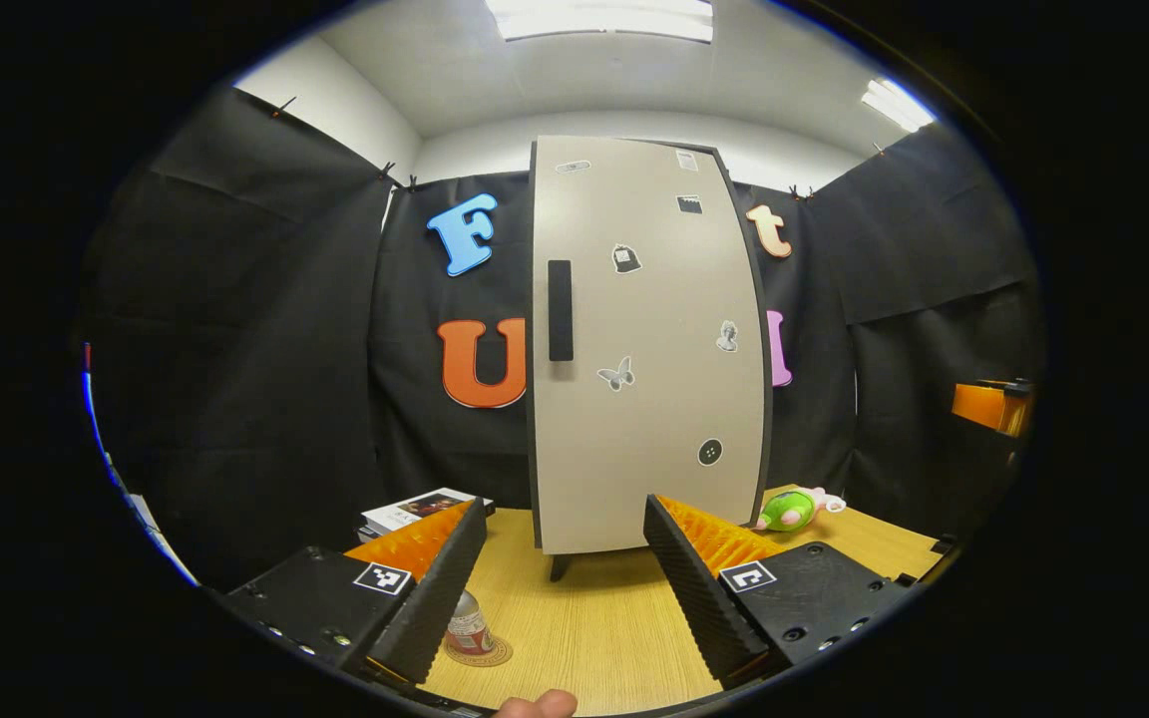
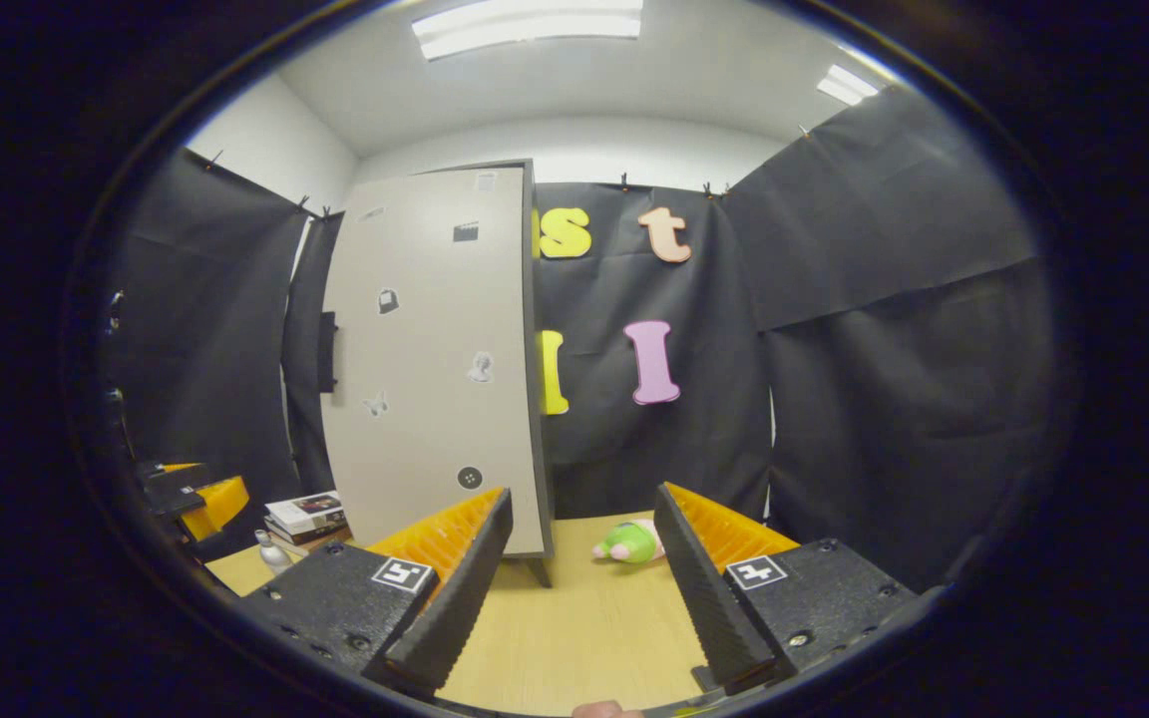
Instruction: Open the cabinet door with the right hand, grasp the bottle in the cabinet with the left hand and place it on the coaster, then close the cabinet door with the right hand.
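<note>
The tall beige cabinet (image 1: 644,349) stands on the wooden table, its door flat against the front, with a dark vertical handle (image 1: 560,309) near the left edge. A small bottle (image 1: 468,626) with a red label stands on a round coaster (image 1: 483,655), partly hidden behind my left finger. My left gripper (image 1: 565,504) is open and empty, a little back from the cabinet. In the right gripper view the cabinet (image 2: 435,359) is to the left, and its handle (image 2: 327,351) shows at the far edge. My right gripper (image 2: 582,494) is open, holding nothing. The bottle (image 2: 270,548) peeks out at lower left.
A green and pink plush toy (image 1: 792,509) (image 2: 629,541) lies on the table right of the cabinet. A stack of books (image 1: 415,511) (image 2: 305,514) sits to the cabinet's left. The other gripper (image 2: 191,494) shows at the far left of the right gripper view.
</note>
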Motion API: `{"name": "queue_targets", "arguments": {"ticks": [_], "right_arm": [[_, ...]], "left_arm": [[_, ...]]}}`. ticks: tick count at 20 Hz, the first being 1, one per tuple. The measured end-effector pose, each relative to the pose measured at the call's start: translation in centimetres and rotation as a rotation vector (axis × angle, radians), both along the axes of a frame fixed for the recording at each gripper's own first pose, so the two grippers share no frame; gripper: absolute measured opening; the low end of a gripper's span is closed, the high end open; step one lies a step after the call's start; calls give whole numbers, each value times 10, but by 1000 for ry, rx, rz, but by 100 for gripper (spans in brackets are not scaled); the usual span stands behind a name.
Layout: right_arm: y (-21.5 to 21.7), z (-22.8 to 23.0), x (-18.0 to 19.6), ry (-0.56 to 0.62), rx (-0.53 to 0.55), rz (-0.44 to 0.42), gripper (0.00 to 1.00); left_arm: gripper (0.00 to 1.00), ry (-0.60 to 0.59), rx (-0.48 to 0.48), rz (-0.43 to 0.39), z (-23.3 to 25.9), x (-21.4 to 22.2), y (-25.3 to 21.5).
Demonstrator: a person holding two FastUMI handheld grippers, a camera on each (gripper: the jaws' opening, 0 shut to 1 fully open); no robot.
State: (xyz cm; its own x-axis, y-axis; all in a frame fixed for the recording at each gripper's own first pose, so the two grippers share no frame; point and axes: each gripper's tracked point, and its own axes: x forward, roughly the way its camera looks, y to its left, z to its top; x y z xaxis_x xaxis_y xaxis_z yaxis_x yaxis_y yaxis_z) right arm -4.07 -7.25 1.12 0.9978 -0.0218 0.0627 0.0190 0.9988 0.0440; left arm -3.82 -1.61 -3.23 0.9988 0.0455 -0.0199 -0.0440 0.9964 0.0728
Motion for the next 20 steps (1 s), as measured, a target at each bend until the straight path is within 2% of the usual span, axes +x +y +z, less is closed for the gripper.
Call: {"name": "queue_targets", "arguments": {"ticks": [20], "right_arm": [[11, 12, 2, -22, -5, 0, 92]], "left_arm": [[96, -9, -15, -21, 5, 2, 1]]}}
